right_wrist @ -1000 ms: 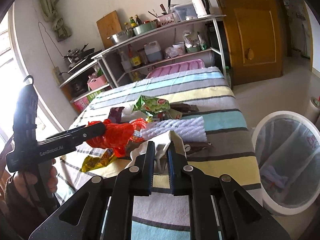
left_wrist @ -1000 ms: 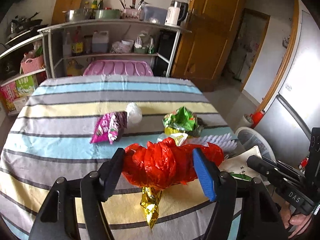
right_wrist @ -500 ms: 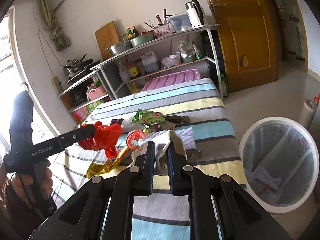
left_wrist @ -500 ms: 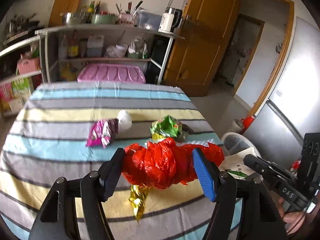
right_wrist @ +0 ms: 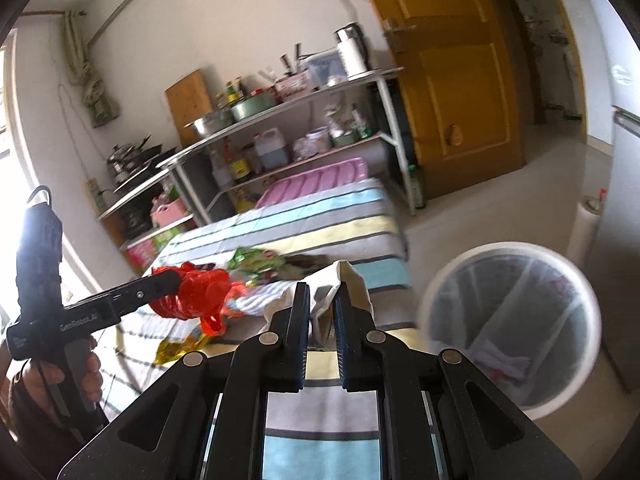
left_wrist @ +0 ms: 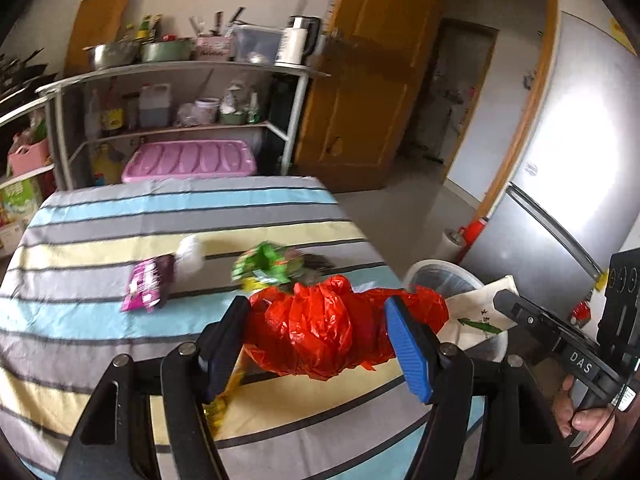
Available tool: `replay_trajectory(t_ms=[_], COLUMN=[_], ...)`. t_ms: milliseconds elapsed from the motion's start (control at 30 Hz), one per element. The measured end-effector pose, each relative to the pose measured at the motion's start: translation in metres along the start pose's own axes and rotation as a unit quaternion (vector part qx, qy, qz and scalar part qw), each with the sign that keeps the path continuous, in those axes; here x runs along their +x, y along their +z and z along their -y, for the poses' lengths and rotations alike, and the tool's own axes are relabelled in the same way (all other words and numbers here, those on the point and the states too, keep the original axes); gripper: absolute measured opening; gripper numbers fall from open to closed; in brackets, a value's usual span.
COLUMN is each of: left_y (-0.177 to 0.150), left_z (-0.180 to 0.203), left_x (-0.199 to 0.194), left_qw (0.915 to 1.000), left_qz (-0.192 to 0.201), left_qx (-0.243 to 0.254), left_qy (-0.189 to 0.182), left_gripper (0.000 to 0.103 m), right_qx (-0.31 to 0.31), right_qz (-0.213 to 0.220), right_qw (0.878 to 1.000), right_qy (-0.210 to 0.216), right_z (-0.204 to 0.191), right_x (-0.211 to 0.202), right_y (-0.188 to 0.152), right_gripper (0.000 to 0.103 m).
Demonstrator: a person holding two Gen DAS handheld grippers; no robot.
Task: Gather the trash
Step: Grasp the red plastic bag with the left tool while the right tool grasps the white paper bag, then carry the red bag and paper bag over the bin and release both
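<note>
My left gripper (left_wrist: 316, 320) is shut on a crumpled red plastic bag (left_wrist: 320, 332), held above the striped table (left_wrist: 120, 320); a gold foil wrapper (left_wrist: 224, 396) dangles beneath it. In the right wrist view the red plastic bag (right_wrist: 196, 296) and the gold foil wrapper (right_wrist: 176, 348) hang at the left. My right gripper (right_wrist: 322, 300) is shut on a white paper wrapper (right_wrist: 344, 284), lifted near the table's right edge; the white paper wrapper (left_wrist: 480, 316) shows green print in the left wrist view. A white-lined trash bin (right_wrist: 512, 320) stands on the floor to the right.
On the table lie a green snack bag (left_wrist: 268, 264), a purple snack packet (left_wrist: 148, 284) and a white ball (left_wrist: 190, 254). A metal kitchen shelf (left_wrist: 180, 92) stands behind the table, a wooden door (left_wrist: 360, 100) and a grey fridge (left_wrist: 560, 200) to the right.
Both grippers have risen and swung right with their loads. The table trash has slid left and farther off; the bin now looms larger in the right wrist view.
</note>
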State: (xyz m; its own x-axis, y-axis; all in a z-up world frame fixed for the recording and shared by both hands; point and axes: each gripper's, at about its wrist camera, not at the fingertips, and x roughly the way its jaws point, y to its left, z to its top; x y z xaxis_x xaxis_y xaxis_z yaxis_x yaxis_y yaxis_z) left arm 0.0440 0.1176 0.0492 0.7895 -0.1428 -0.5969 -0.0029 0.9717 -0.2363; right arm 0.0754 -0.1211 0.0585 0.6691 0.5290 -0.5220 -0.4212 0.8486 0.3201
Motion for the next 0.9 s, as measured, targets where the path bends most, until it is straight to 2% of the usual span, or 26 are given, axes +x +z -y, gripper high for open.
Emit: replay_trajectory(t_ms=[267,533,700,900], left_y=[0.008,0.015,0.009,-0.002], left_z=[0.056,0.104,0.134,0.158], left_x=[0.028,0.054,0.079,0.111], left_qw=[0.998,0.9936,0.9891,0.9846], left_qz=[-0.015,-0.035,-0.061,-0.098], left_qx=[0.037,0.068,0.088,0.102], left_qy=[-0.05,-0.084,-0.101,-0.103], left_gripper=[0.071,0.071,0.071,0.071], right_qx=[0.027,0.045,0.059,0.062], right_qz=[0.024,0.039,0.023,-0.009], right_qw=[0.998,0.992,0.989,0.984], right_qy=[-0.052,-0.108,-0.134,-0.165], right_z=[0.045,0.084,0.112,0.137], right_x=[-0.033,-0.057,-0.054,-0.034], right_y=[0.007,0.013,0.011,0.002], right_gripper=[0.012,0.012,0.012,0.012])
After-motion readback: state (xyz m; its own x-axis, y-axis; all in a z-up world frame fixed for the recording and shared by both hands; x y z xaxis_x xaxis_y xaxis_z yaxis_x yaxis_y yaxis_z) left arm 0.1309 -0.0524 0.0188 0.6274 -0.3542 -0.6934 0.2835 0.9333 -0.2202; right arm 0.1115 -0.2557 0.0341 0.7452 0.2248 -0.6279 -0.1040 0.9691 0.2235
